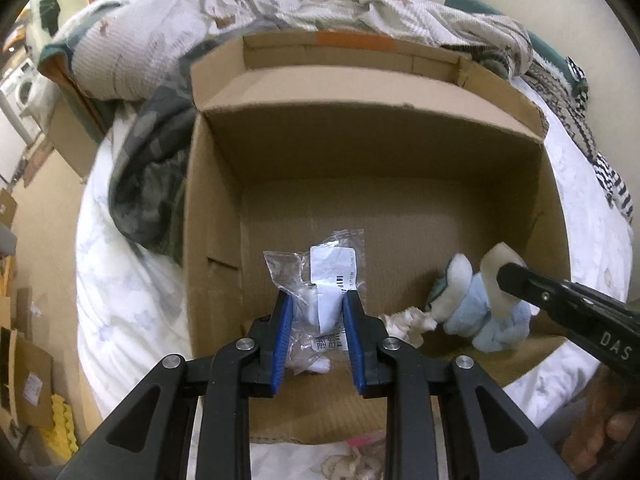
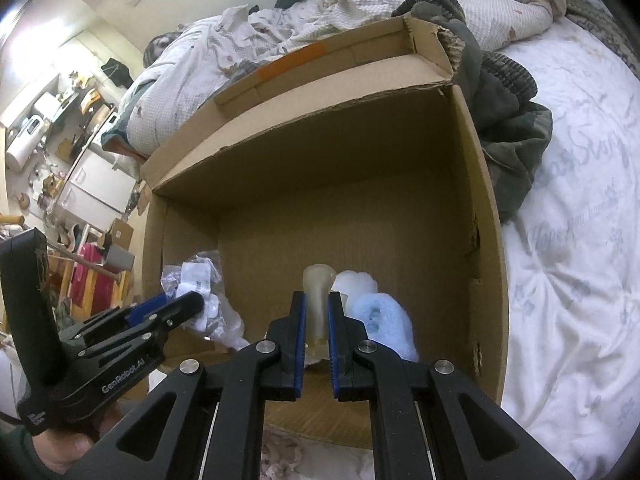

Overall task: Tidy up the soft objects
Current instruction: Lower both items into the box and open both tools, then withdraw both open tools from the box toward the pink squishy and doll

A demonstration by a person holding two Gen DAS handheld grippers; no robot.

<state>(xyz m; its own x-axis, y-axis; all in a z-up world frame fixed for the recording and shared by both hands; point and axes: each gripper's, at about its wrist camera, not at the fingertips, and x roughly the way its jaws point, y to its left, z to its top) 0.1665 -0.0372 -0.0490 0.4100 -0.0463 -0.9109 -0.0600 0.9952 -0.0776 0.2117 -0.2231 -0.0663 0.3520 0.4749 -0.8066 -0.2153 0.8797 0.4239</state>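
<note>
The bed (image 2: pixel 580 240) is carrying everything, and its white sheet is lying bare to the right of the box in the right wrist view. A quilt (image 1: pixel 168 28) is piling up behind the box, and a dark garment (image 2: pixel 508 120) is pressing against the box's right wall in that view, the left wall in the left wrist view.

The box (image 1: pixel 400 152) is standing open on the bed. Its far flap is leaning back, so the top is staying free. Inside, the far half of the floor is lying bare; the things are crowding the near half.

The left claw (image 1: pixel 316 300) is reaching into the box's left part and is grasping a bag (image 1: pixel 320 276), a clear plastic one with a white label and something white inside. The blue pads are pressing the bag from both sides. The bag is hanging near the left wall, and whether it is touching the floor I cannot tell.

The right claw (image 2: pixel 316 300) is clenched on a plush toy (image 2: pixel 384 320), pale blue and cream, by a cream flat part (image 2: pixel 318 292) of it. The toy is sitting low in the box's right part, well inside the right wall. In the left wrist view the toy (image 1: pixel 476 308) and the bag are apart, with a crumpled white scrap (image 1: pixel 408 320) lying between them.

A hand (image 2: pixel 60 452) is holding the left tool's handle.
</note>
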